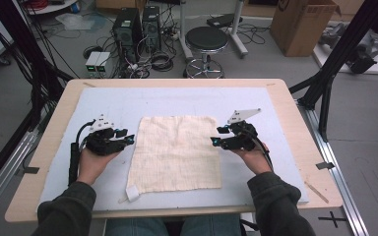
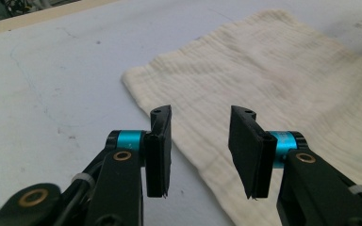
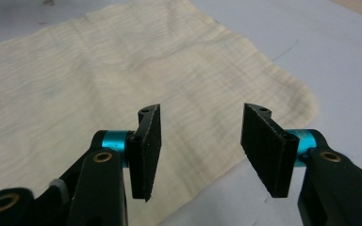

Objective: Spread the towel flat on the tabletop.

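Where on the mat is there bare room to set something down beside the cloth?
Bare mat runs between the cloth and the table's far edge. The near corners are bare too. It is tight at the cloth's sides, where the left claw and the right claw hover open.

A black stool (image 1: 206,40), two computer towers (image 1: 138,27), possibly a cardboard box (image 1: 300,24)
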### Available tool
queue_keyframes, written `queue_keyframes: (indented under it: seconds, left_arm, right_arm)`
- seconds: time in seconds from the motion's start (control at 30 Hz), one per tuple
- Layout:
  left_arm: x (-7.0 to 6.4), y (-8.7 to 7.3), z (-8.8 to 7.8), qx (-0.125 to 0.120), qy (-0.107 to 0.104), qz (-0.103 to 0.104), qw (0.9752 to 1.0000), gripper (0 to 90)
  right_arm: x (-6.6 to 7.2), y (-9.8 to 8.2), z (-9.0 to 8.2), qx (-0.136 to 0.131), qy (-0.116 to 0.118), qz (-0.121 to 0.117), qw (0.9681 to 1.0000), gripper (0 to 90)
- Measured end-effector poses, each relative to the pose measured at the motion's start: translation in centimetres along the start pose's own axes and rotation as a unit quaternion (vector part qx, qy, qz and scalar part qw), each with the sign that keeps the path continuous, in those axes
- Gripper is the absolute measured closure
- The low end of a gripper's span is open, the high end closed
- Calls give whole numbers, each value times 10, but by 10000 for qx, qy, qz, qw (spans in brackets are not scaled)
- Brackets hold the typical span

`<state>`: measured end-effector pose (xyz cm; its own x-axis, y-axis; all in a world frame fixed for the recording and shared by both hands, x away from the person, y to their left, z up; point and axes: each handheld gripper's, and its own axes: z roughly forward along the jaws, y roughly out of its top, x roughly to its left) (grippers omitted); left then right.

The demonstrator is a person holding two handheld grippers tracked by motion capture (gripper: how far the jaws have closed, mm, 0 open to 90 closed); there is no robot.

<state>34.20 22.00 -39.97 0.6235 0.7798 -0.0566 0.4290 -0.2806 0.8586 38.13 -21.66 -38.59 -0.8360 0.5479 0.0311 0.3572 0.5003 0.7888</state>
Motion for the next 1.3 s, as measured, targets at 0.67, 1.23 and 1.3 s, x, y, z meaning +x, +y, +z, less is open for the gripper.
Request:
queue_keyframes:
  seconds: [0.67,1.23,1.3]
  left_arm:
    - [-43,-48,-33,91,-595,471,9971,490]
    - [-61,-65,-24,803,-1255,882,9849,552]
    - [-62,-67,-22,910,-1310,934,9828,574]
  right_arm:
    - [48,-47,-7,160,736,-364,9965,439]
    - [67,-67,-1,651,1062,-559,9906,536]
    - [68,-68,2,741,1040,-635,9898,555]
